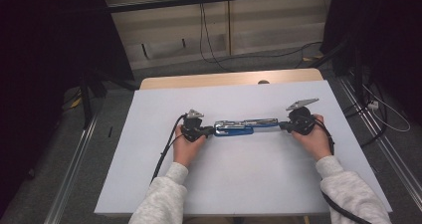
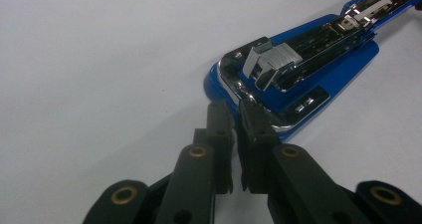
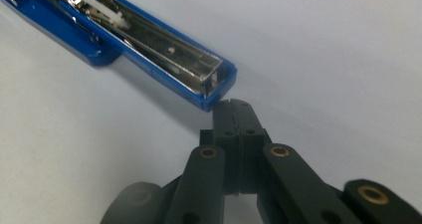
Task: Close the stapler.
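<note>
High view shows a blue stapler [image 1: 245,127], swung fully open and lying flat, stretched left to right near the middle of the white counter [image 1: 239,179]. The left hand-held gripper [image 1: 209,131] sits at its left end and the right hand-held gripper [image 1: 283,126] at its right end, each held by a hand coming in from the bottom.

Left gripper view has the left hand-held gripper [image 2: 238,112] with its jaws nearly together, a thin gap between them, tips at the chrome rim of the stapler [image 2: 298,72] base; whether they pinch that rim I cannot tell.

Right gripper view has the right hand-held gripper [image 3: 234,106] with jaws pressed together on nothing, tips just beside the stapler [image 3: 164,47] arm's blue end.
</note>
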